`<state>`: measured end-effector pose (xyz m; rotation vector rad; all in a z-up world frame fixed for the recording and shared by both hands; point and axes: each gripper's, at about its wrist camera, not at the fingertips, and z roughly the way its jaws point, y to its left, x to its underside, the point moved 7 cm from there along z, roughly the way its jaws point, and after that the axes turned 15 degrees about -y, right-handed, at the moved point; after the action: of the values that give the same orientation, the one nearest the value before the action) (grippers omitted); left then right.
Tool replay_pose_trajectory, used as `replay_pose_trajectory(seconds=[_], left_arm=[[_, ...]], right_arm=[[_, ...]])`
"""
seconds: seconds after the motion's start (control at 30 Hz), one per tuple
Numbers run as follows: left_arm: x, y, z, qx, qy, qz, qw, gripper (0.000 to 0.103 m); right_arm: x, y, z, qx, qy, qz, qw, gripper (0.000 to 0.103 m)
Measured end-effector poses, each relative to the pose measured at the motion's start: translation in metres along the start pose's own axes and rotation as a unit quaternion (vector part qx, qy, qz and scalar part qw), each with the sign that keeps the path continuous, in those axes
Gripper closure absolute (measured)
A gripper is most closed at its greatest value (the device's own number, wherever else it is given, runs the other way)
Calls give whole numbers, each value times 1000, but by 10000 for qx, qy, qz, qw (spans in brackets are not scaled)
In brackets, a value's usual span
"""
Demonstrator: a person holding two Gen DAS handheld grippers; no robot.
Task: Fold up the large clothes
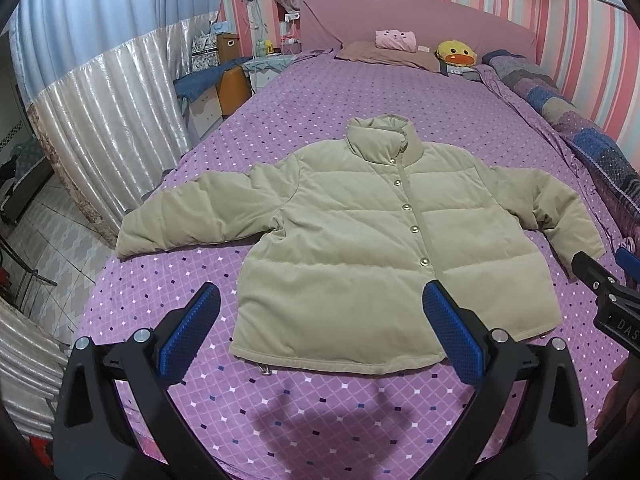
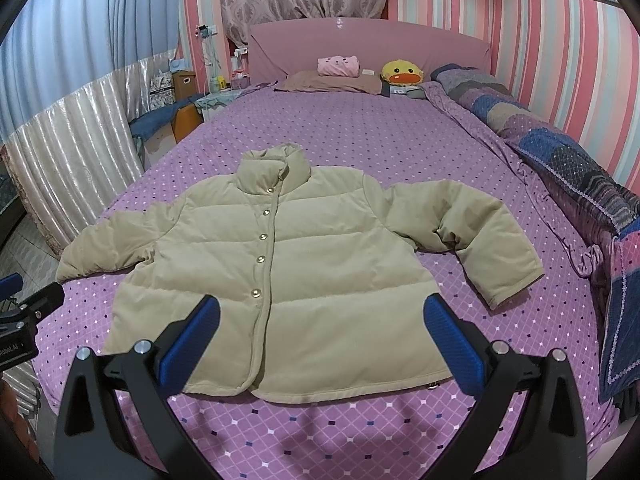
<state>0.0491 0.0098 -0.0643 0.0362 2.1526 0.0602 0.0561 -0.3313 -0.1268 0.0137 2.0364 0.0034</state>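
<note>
A beige puffer jacket (image 1: pixel 352 240) lies flat and buttoned on the purple bedspread (image 1: pixel 320 88), collar away from me, both sleeves spread out to the sides. It also shows in the right wrist view (image 2: pixel 288 264). My left gripper (image 1: pixel 322 300) is open and empty, hovering above the jacket's hem. My right gripper (image 2: pixel 322 312) is open and empty, also above the hem. The right gripper's tip shows at the right edge of the left wrist view (image 1: pixel 600 280); the left gripper's tip shows at the left edge of the right wrist view (image 2: pixel 32 308).
Pillows, a pink plush (image 1: pixel 396 39) and a yellow duck plush (image 1: pixel 456 54) lie by the pink headboard. A rolled patchwork quilt (image 1: pixel 568 116) runs along the striped wall on the right. Curtains, boxes and a tiled floor lie left of the bed.
</note>
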Motion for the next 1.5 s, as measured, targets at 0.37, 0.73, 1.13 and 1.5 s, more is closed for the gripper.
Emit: replay_pose_trajectory(seconds=[0.37, 0.73, 1.13, 1.5], left_arm=[[3, 3, 6, -28, 71, -28, 10000, 3], [7, 10, 19, -71, 169, -99, 9998, 3], [6, 30, 34, -293, 173, -298, 9990, 3], [14, 76, 58, -601, 289, -546, 9963, 3]], right_arm=[[3, -1, 5, 14, 46, -3, 10000, 2], [7, 1, 17, 91, 164, -42, 9998, 2], [-5, -3, 27, 103, -17, -19, 9999, 2], [-11, -4, 53, 164, -9, -93, 9998, 2]])
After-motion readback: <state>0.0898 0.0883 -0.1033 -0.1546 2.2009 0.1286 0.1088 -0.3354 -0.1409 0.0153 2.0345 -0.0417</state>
